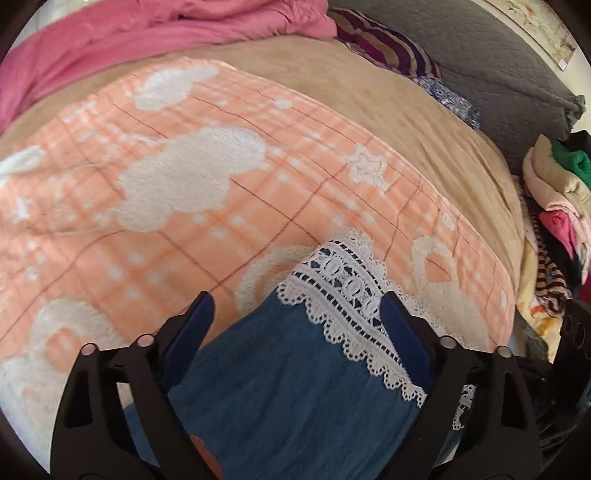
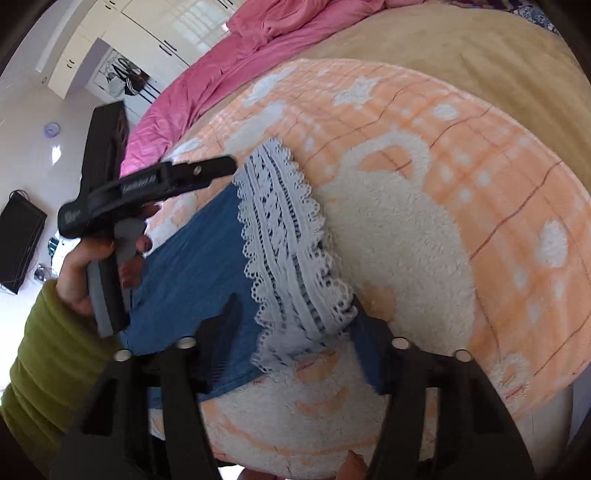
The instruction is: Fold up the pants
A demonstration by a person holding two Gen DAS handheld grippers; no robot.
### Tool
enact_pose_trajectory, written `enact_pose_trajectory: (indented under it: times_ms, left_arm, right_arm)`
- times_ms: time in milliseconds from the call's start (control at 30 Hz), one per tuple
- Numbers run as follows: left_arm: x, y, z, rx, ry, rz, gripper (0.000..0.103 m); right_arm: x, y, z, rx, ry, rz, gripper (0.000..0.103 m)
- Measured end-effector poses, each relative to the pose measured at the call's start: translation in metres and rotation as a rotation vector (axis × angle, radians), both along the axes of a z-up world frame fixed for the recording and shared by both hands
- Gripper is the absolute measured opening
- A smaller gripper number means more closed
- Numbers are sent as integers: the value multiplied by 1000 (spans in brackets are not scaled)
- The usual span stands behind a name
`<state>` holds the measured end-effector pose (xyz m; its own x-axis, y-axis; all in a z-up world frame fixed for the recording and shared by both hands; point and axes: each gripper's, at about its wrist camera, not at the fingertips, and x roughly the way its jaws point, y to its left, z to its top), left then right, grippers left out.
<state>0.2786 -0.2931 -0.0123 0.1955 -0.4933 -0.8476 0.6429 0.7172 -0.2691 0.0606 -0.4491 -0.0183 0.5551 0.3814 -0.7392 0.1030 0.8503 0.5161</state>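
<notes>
On the bed, atop one peach-and-white fleece blanket (image 1: 192, 192): one pair of blue denim pants (image 1: 288, 398) with white lace hem trim (image 1: 347, 295), lying flat.

Left hand-held gripper (image 1: 295, 317): released, fingers straddling the hem. Right hand-held gripper (image 2: 295, 325): released, fingers straddling the lace edge at the hem's other end.

Step, as judged: positioning to take the hem. Next move calls for closing both on the fabric and carrying it over.

Also: one pink sheet (image 1: 110, 33), one clothes pile (image 1: 554, 192).

Open peach blanket (image 1: 221, 192) ahead, pink bedding (image 1: 110, 40) heaped beyond, clothes pile (image 1: 554, 192) crowding right edge
</notes>
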Motion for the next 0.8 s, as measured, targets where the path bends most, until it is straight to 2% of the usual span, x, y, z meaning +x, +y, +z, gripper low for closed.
enact_pose_trajectory:
  times_ms: [67, 200, 267, 333, 400, 467, 600, 633, 667, 800]
  left_arm:
    - [3, -6, -7, -14, 9, -44, 69]
    - [5, -15, -17, -62, 43, -112, 68]
    - [6, -18, -23, -93, 69, -134, 68]
    - [6, -18, -26, -105, 72, -144, 68]
    - [7, -17, -27, -132, 80, -146, 67]
    - [6, -15, -29, -159, 109, -146, 51]
    - [2, -15, -31, -147, 100, -160, 41]
    - [2, -14, -30, -150, 103, -156, 35]
    - [1, -14, -30, -153, 103, -151, 25]
    - [-5, -17, -28, -110, 66, -138, 16]
  right_arm:
    - [-1, -1, 1, 7, -2, -5, 54]
    - [1, 0, 1, 25, -8, -3, 54]
    - [1, 0, 2, 33, -15, 4, 36]
    - [3, 2, 1, 64, -18, 17, 35]
    - [5, 2, -1, 53, -4, 12, 35]
    - [6, 1, -5, 80, 11, 5, 35]
    - [9, 4, -4, 88, 9, 38, 35]
    - [11, 6, -4, 84, 9, 47, 32]
    - [12, 7, -4, 74, 9, 51, 31]
    - [15, 6, -4, 66, 7, 55, 25]
